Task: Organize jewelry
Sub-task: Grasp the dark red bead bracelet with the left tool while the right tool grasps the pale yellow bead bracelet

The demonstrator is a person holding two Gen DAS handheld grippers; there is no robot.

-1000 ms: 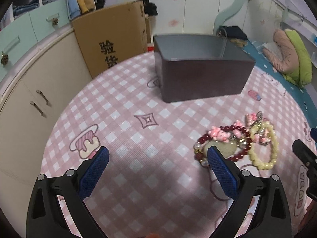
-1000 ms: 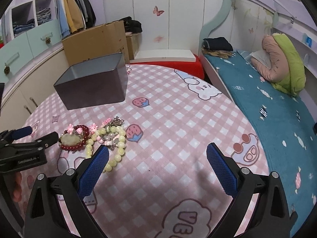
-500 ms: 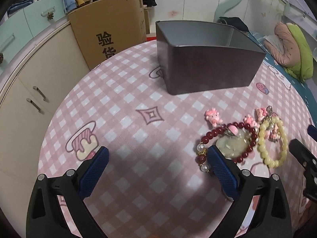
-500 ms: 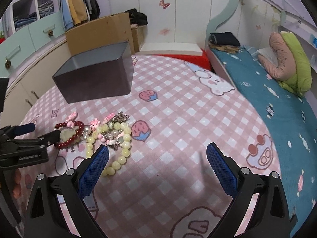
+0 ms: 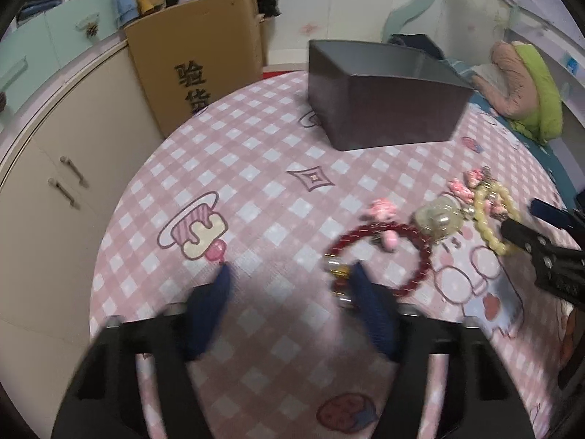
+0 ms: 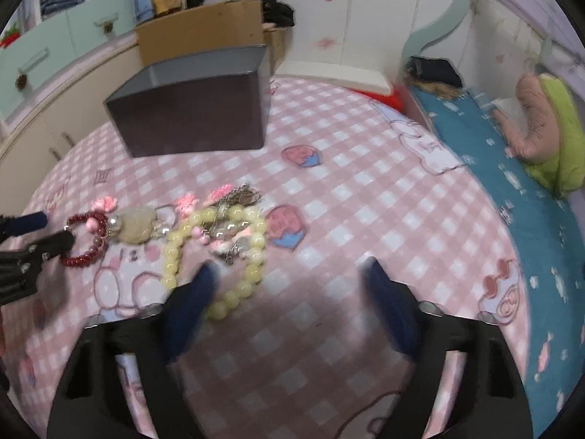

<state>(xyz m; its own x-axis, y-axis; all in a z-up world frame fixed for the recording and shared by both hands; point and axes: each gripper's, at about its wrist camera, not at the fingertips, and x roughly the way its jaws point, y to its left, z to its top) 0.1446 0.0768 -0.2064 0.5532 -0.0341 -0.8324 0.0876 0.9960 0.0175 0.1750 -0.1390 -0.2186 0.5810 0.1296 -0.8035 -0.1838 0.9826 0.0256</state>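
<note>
The left gripper [image 5: 290, 283] is hovering low over the pink-and-white checked surface [image 5: 256, 168], its 2 blue-padded jaws standing wide apart, the right pad just beside the dark red beaded bracelet [image 5: 380, 254]. The right gripper [image 6: 289, 285] is holding its jaws spread too, the left pad overlapping the pale yellow beaded bracelet [image 6: 215, 256]. Both bracelets are lying on the surface in 1 tangle with pink charms [image 6: 184, 201] and a pale green stone pendant [image 6: 137, 225]. The open dark grey rectangular box [image 6: 190, 109] is standing well apart behind them.
</note>
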